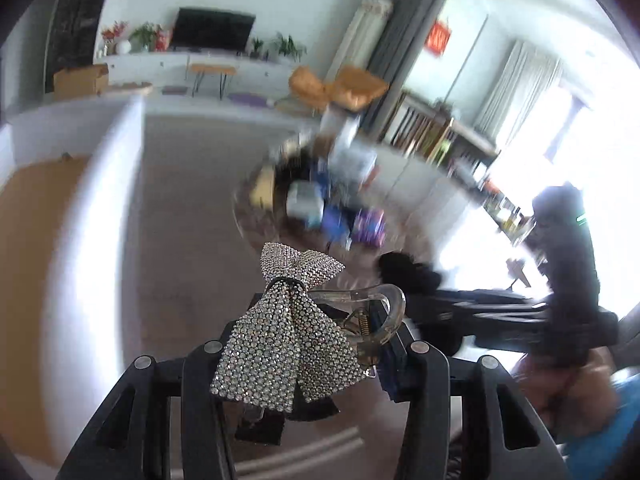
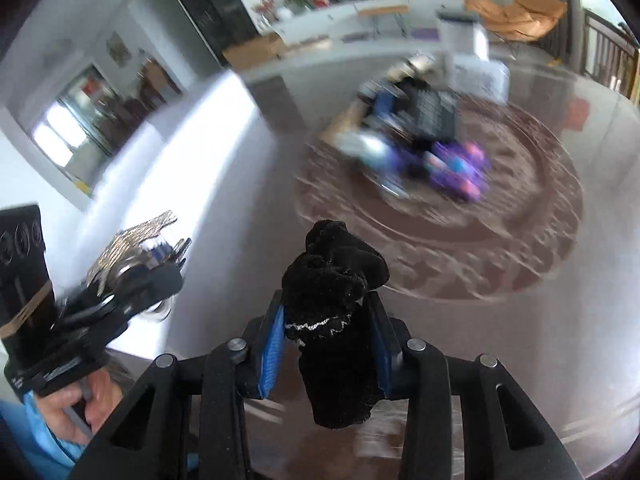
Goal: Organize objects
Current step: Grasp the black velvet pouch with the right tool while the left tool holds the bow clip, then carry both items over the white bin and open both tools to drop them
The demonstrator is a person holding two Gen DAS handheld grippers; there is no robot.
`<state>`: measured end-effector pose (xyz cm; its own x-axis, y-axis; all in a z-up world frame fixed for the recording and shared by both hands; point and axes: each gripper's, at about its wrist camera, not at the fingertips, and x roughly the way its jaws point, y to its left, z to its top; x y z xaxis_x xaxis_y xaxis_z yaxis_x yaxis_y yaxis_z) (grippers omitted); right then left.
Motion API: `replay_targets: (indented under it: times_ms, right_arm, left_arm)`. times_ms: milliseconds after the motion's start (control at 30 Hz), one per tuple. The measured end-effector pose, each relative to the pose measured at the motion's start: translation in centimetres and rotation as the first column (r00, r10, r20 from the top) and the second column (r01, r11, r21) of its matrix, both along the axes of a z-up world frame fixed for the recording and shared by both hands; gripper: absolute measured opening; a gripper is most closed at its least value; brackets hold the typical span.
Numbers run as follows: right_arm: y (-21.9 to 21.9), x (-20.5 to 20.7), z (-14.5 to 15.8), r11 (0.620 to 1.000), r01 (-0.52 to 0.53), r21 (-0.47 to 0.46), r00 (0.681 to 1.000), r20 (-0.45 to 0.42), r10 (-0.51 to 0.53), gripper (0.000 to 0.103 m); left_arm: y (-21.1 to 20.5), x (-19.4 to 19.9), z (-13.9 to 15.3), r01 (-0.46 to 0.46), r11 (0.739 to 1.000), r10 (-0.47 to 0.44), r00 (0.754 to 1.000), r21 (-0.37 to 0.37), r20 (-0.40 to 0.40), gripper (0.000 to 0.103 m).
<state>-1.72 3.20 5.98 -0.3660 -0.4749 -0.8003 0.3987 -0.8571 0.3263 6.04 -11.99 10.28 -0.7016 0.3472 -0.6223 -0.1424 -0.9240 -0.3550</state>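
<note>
In the left wrist view my left gripper is shut on a hair claw clip with a rhinestone bow and a clear plastic claw, held above the floor. In the right wrist view my right gripper is shut on a rolled black sock with a thin white stitched line, pinched between the blue pads. The right gripper with its black sock also shows at the right of the left wrist view. At the left of the right wrist view sits the left gripper with the bow.
A blurred pile of mixed objects lies on a round brown patterned rug ahead. A white furniture edge runs along the left. A cardboard box, a TV shelf and a person's hand in a blue sleeve are in view.
</note>
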Motion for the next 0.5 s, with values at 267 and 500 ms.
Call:
replay_targets:
  times_ms: [267, 500]
  right_arm:
    - [-16.3, 2.5, 8.1, 0.938, -0.266, -0.221, 0.962, -0.115, 0.246, 0.039]
    - [-30.5, 4.7, 5.8, 0.884, -0.453, -0.114, 0.891, -0.089, 0.445, 0.05]
  left_arm:
    - [-14.5, 3.9, 4.9, -0.326, 0.933, 0.321, 0.945, -0.153, -0.056, 0.048]
    - [-22.8, 3.7, -0.3, -0.44, 0.822, 0.521, 0.838, -0.362, 0.163, 0.051]
